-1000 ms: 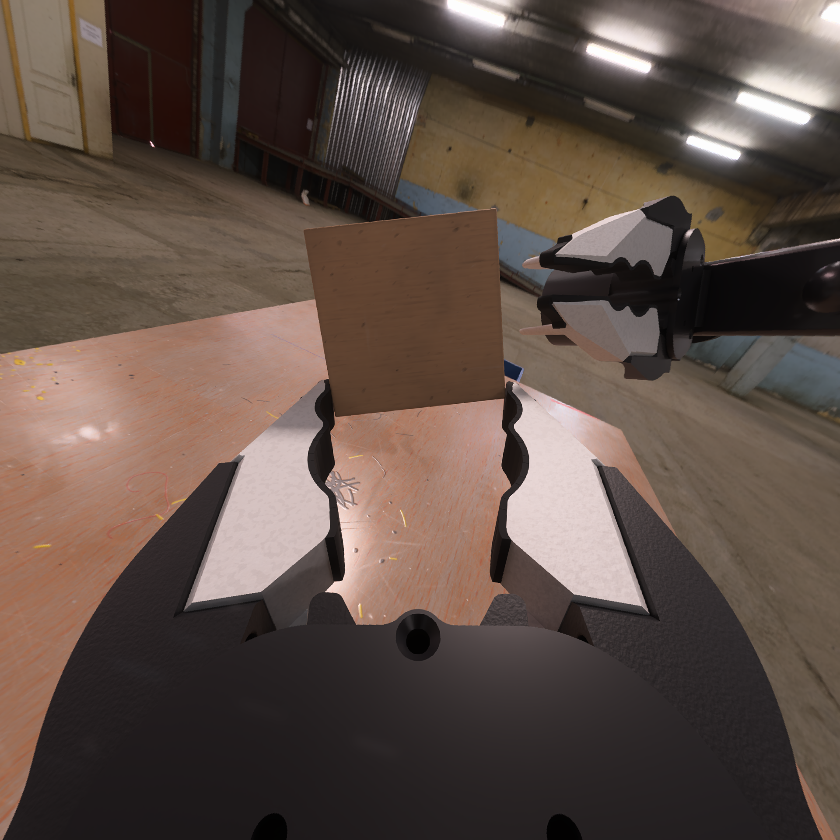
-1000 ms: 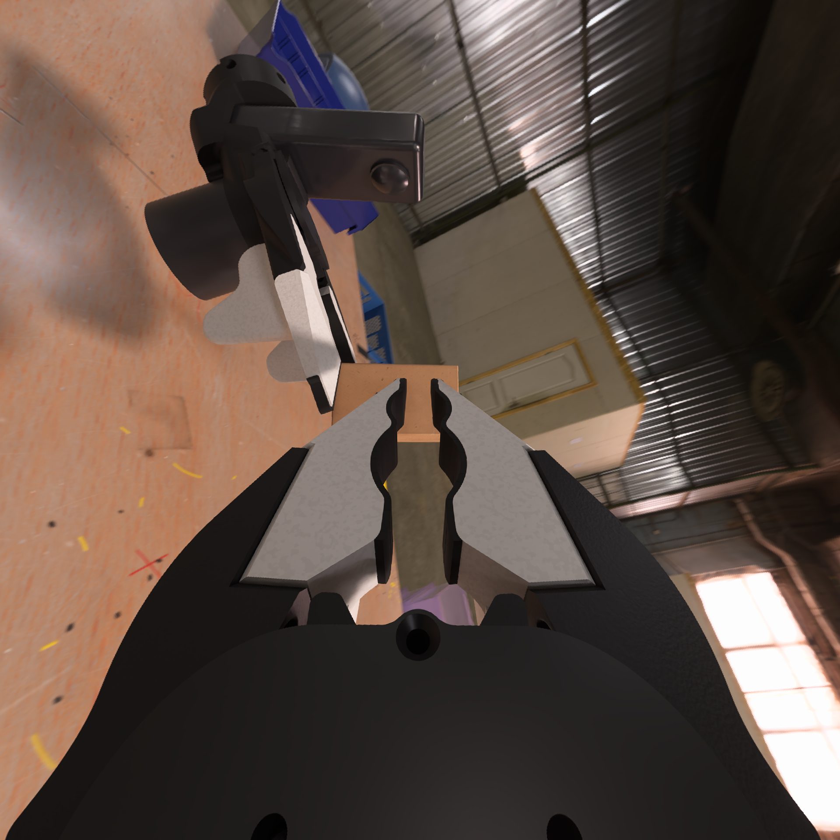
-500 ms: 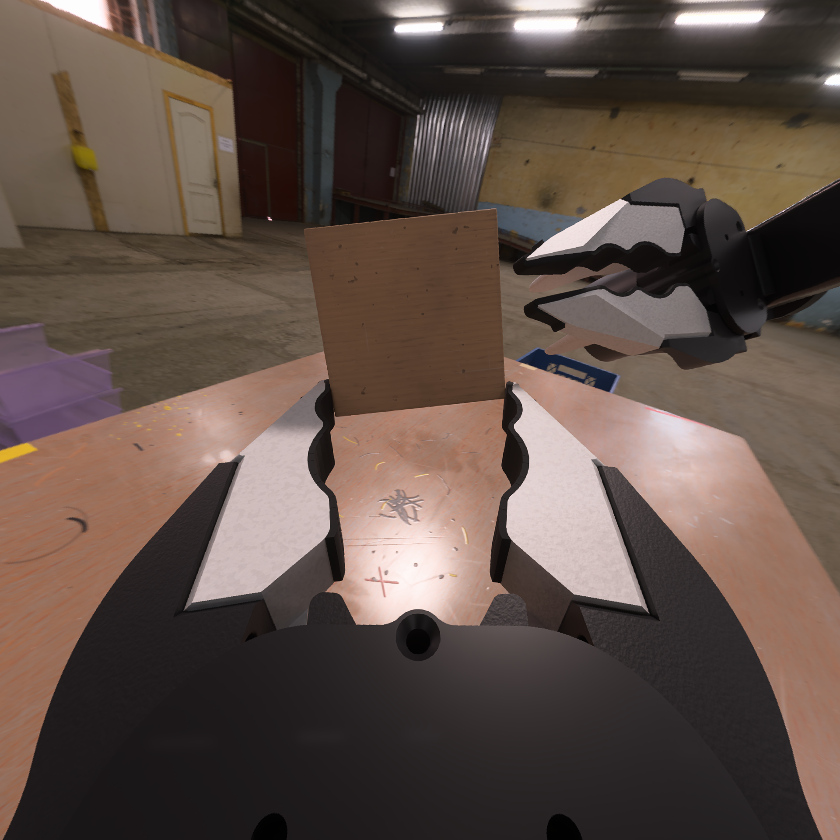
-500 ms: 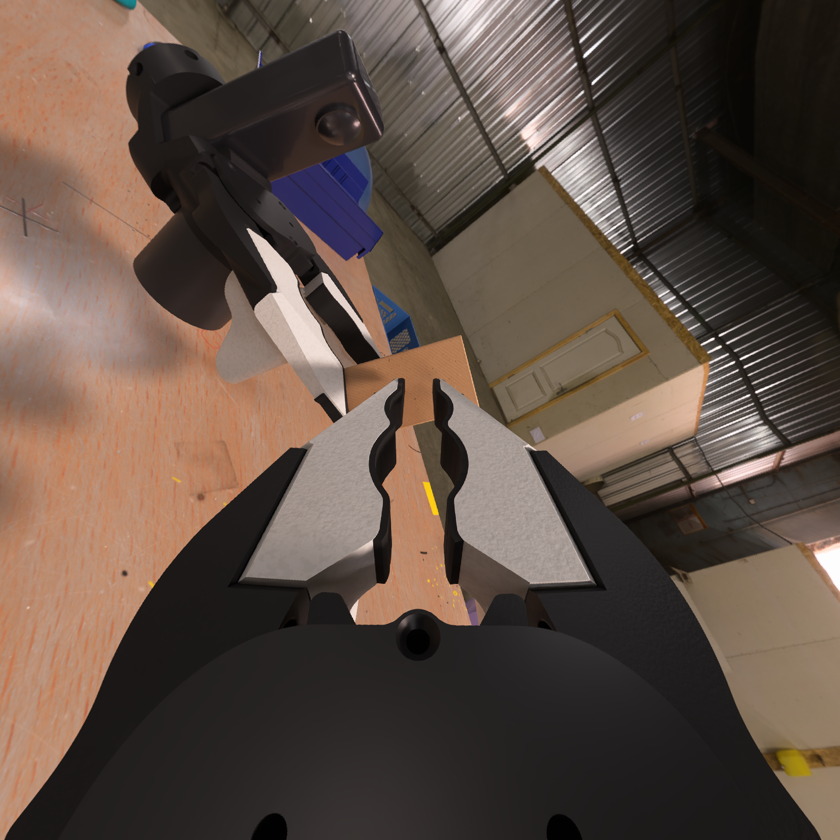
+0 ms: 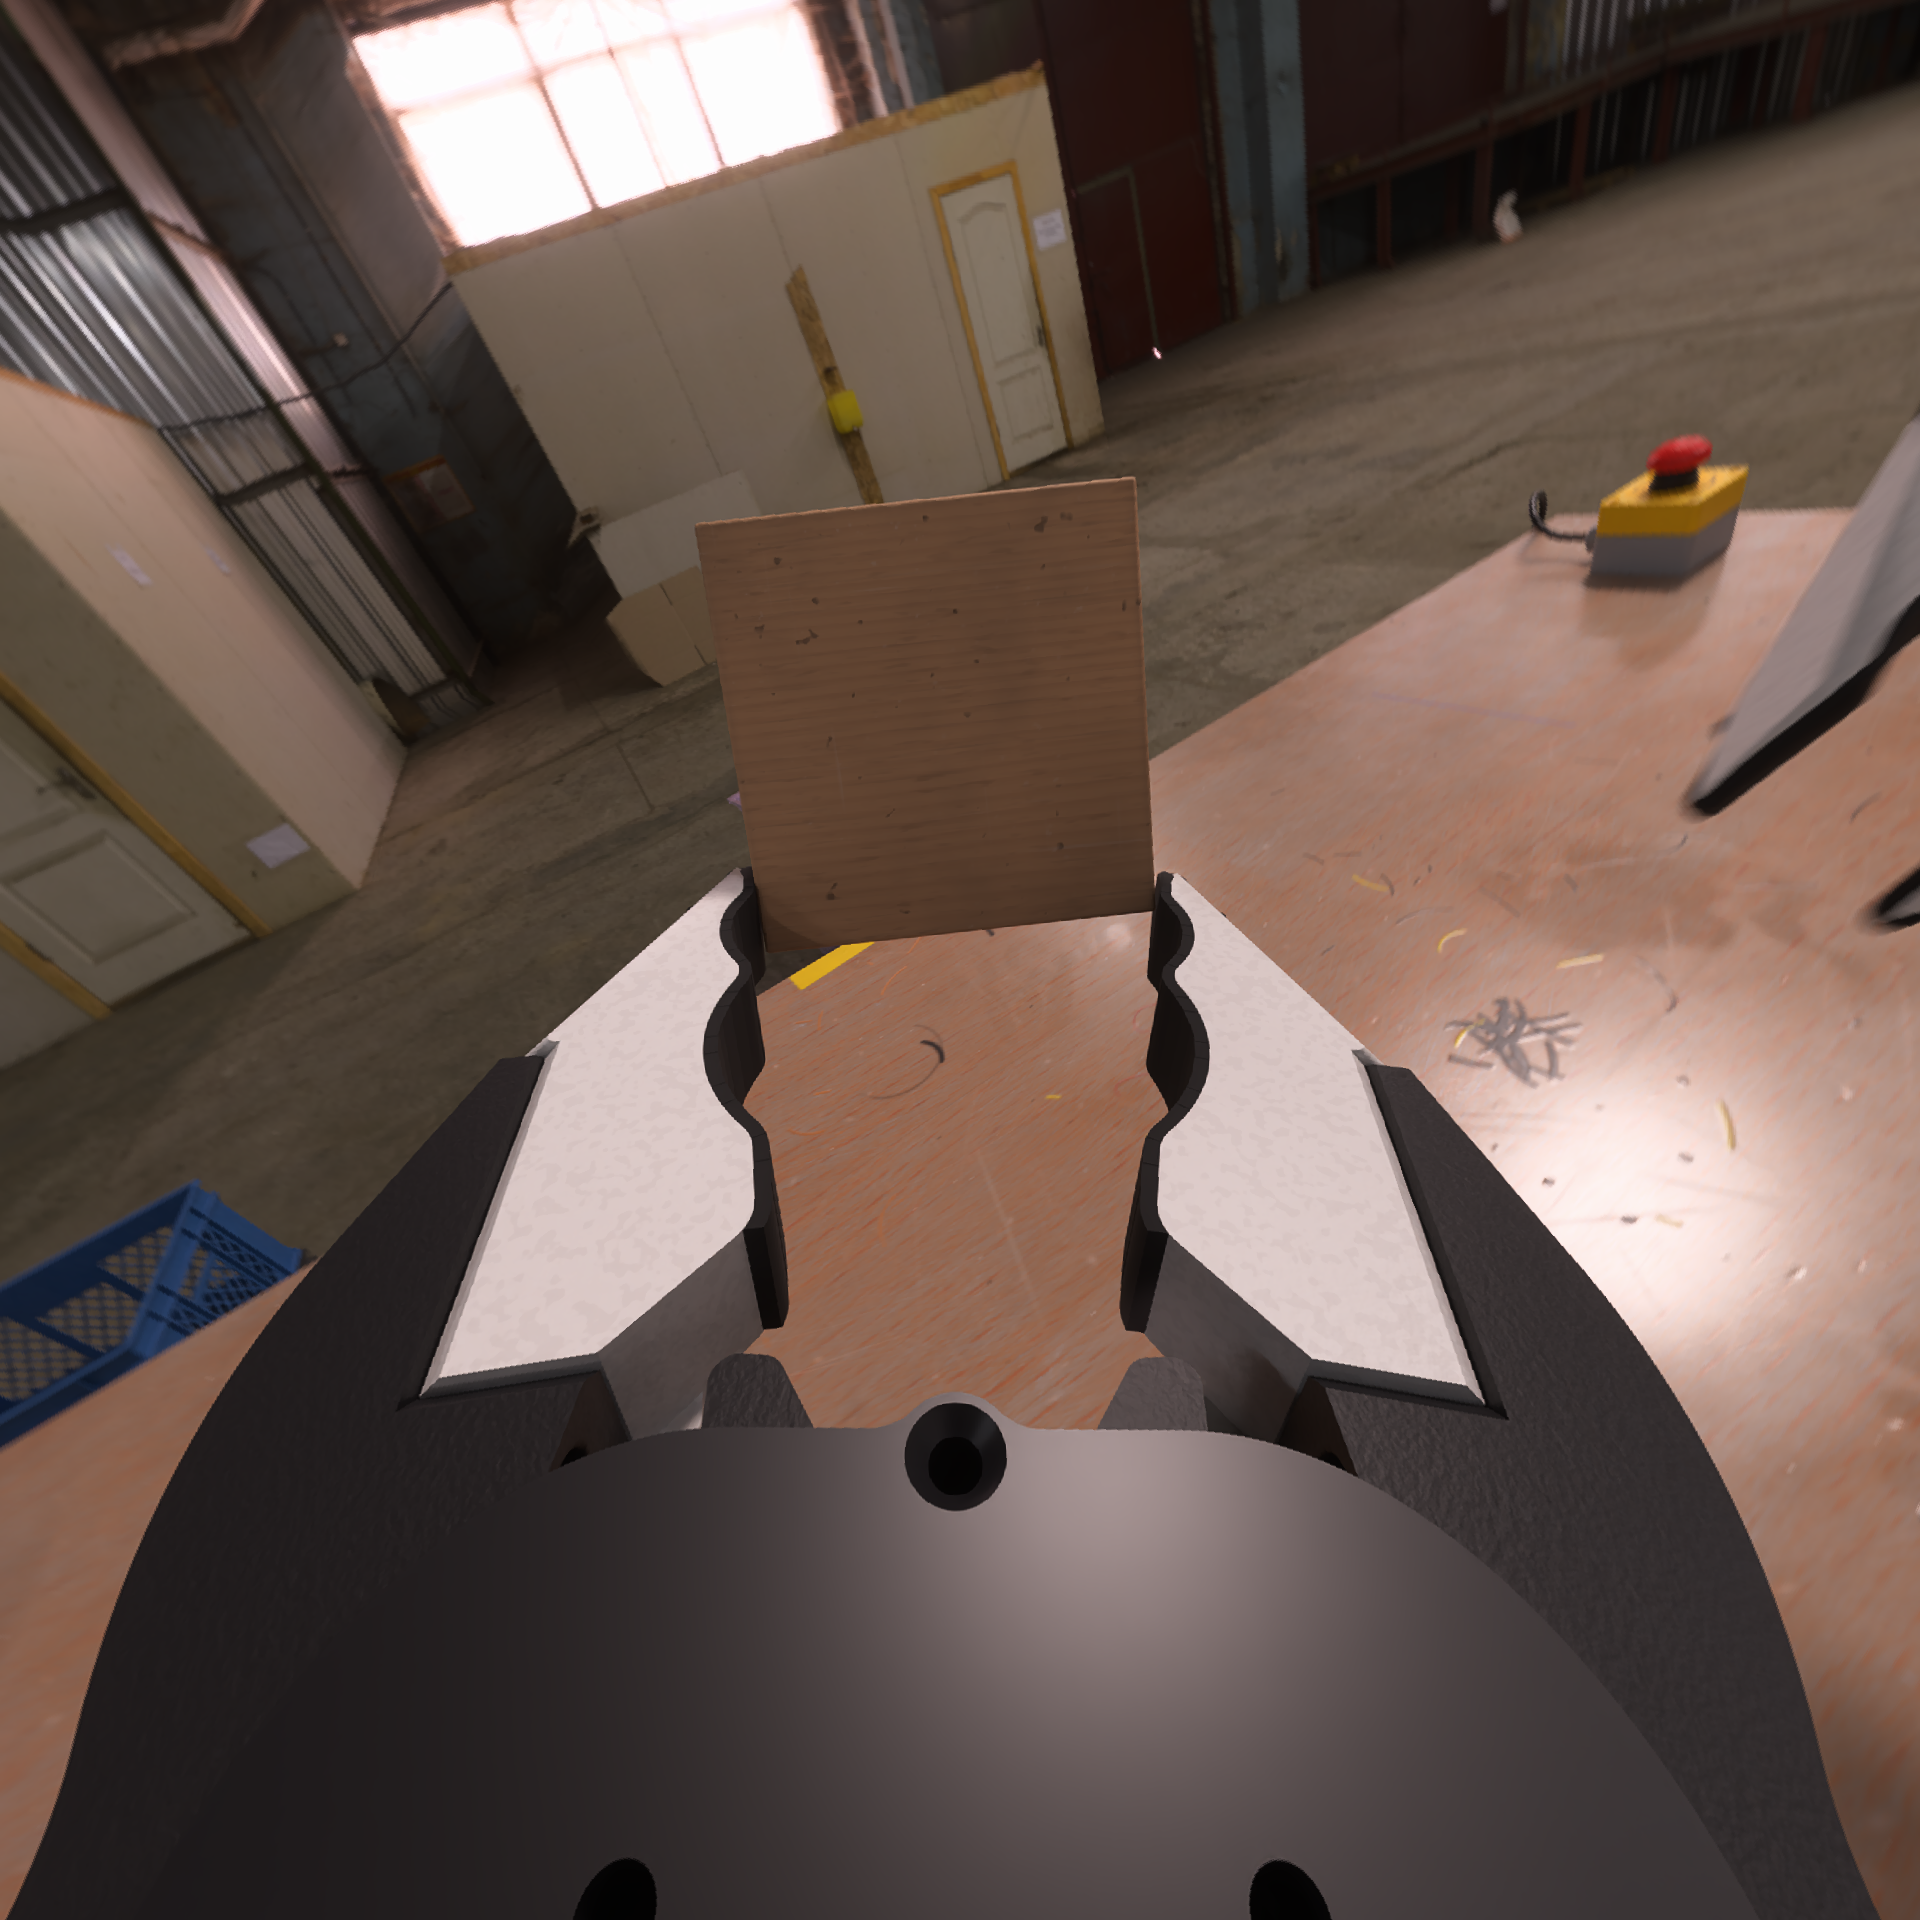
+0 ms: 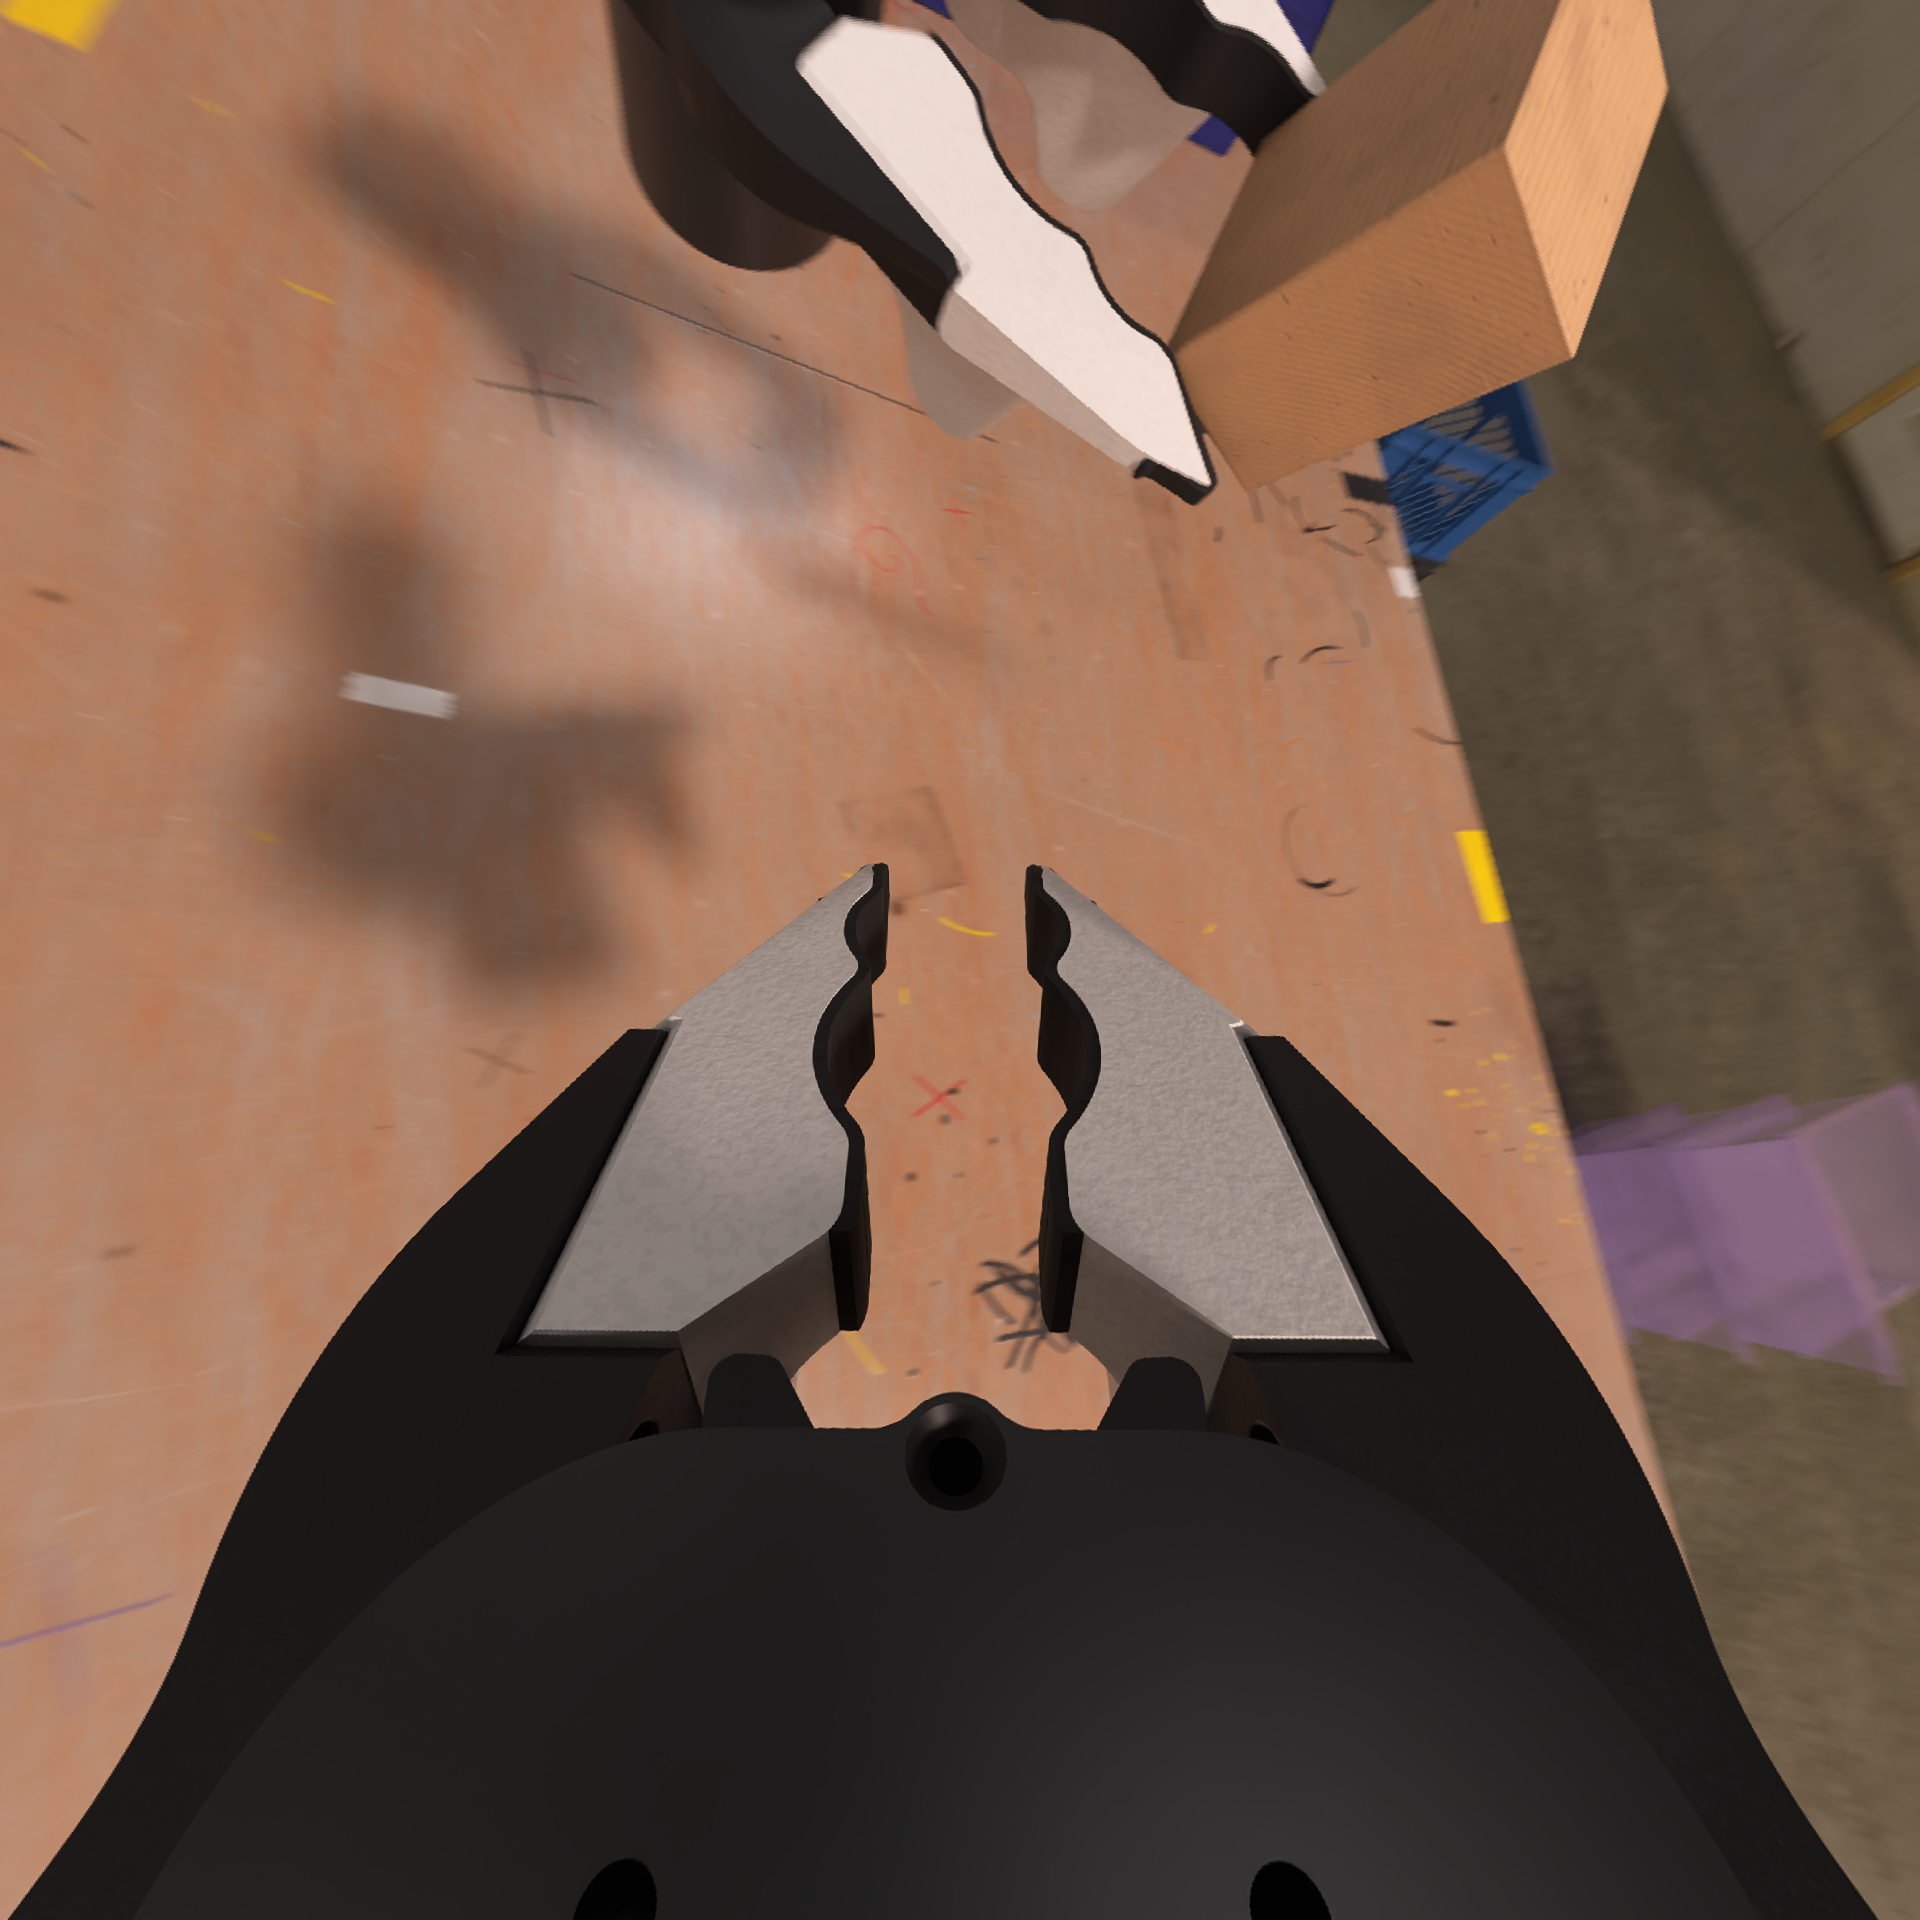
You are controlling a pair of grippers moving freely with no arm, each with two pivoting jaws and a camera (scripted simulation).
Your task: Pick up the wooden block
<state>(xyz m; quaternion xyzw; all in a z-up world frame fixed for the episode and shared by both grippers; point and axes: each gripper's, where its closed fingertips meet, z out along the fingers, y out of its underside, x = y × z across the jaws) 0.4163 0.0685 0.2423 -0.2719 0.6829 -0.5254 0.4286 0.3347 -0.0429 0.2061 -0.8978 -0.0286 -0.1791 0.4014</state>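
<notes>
Clamping the wooden block, left gripper; right gripper slightly parted, empty.

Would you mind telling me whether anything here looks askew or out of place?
Nothing is spilled or damaged. The wooden block is off the table, clamped at its lower corners by the left gripper, tilted in the right wrist view.

A warehouse-type workshop is shown: corrugated metal walls, concrete floor, a scuffed plywood surface, blue crate, emergency-stop button.
</notes>
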